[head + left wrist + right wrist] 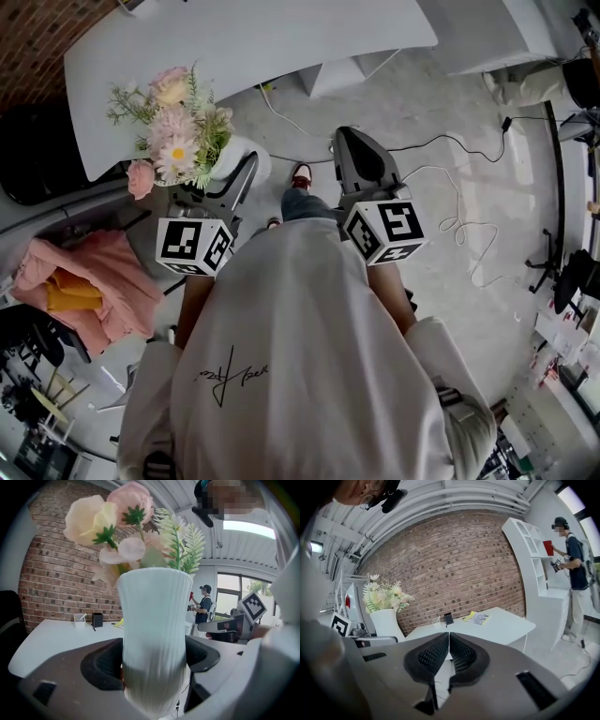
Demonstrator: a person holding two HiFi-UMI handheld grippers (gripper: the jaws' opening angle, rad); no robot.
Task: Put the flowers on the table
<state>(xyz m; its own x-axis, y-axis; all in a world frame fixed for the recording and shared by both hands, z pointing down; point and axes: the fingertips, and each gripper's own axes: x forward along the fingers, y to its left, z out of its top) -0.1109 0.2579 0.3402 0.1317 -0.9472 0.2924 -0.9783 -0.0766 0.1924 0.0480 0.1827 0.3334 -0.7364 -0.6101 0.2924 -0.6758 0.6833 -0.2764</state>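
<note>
The flowers (126, 527), a bunch of pale pink and cream blossoms with green fern sprigs, stand upright in a white ribbed vase (154, 630). The vase sits squarely between the jaws of the left gripper (154, 663). The dark pads (101, 665) press against its lower body from both sides, so this claw is clenched on the vase. The vase's foot drops out of sight below the jaws.

In the head view the bouquet is held in the air ahead of the person. The blossoms overlap the near edge of the white table (281, 37), while the vase shows just off that edge, against the floor. It does not stand on the tabletop. In the left gripper view the tabletop stretches away behind the vase, carrying a small clear cup (79, 619) and a black holder (97, 619).

The right gripper (447, 639) hangs just beside the left one, to its right. Its jaws are pressed together with nothing between them. Beyond it are the same table with a yellow paper (477, 617) on it, a brick wall (454, 564), a white shelf unit (529, 559) and a person (574, 573) standing at the shelf.

On the left of the head view, a pink garment (103, 281) is draped near the person. White cables (469, 234) trail over the grey floor.
</note>
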